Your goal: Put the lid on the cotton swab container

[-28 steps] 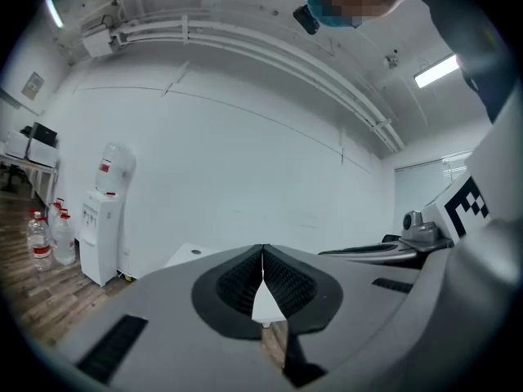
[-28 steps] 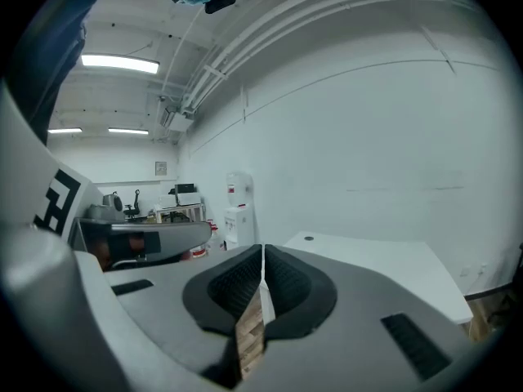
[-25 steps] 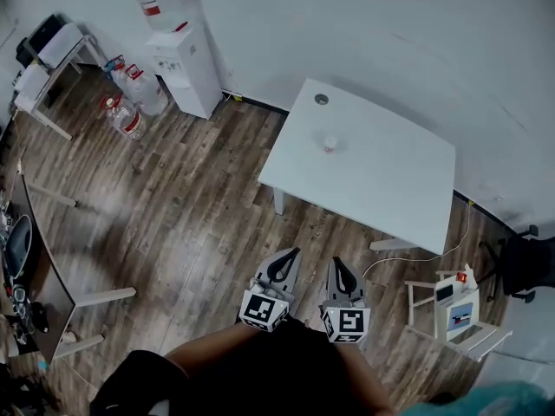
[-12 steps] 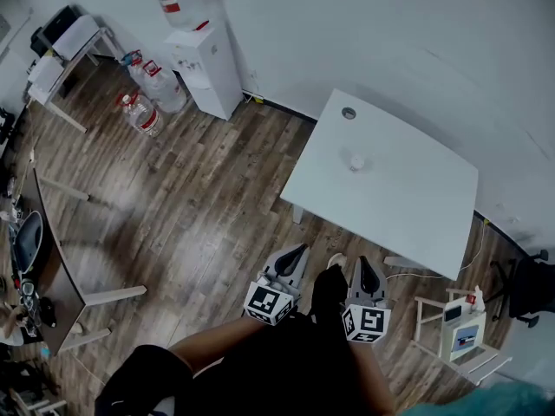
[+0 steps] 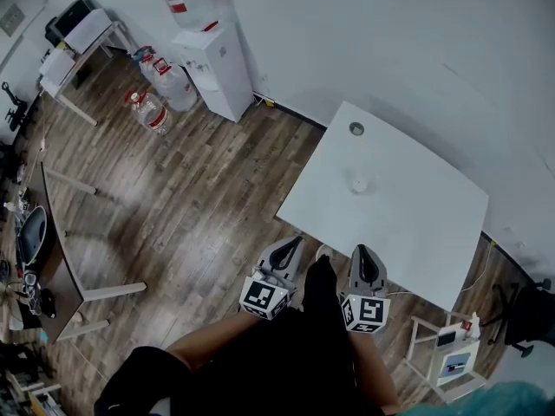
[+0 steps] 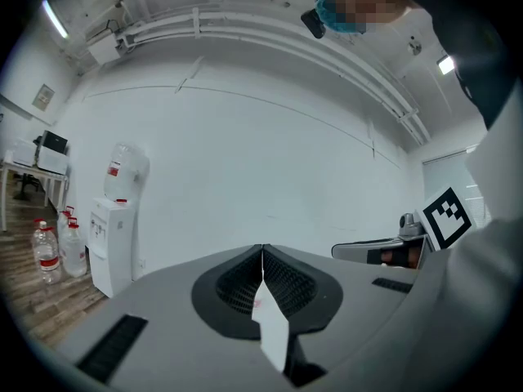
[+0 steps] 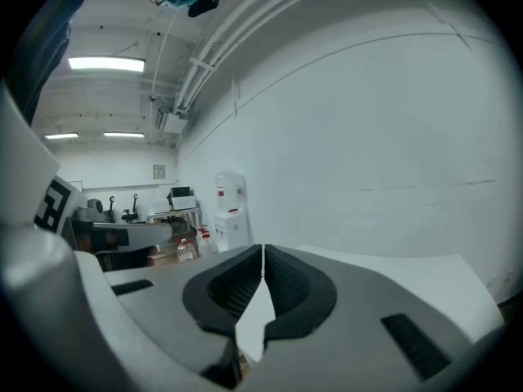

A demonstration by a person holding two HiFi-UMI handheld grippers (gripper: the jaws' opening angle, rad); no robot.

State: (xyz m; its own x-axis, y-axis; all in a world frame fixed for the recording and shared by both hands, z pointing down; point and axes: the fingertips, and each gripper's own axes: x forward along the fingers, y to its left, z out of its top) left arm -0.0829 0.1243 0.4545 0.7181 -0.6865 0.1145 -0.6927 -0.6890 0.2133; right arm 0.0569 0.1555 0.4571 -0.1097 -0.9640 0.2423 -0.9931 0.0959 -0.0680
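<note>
Two closed, empty tools, left tool [image 5: 293,242] and right tool [image 5: 360,251], near the white table [image 5: 416,199]

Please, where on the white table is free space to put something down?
Nearly all of the white table is bare: the wide stretch right of the small container, and the strip along the near edge. Only the left side holds things: the container and a grey round piece.
</note>
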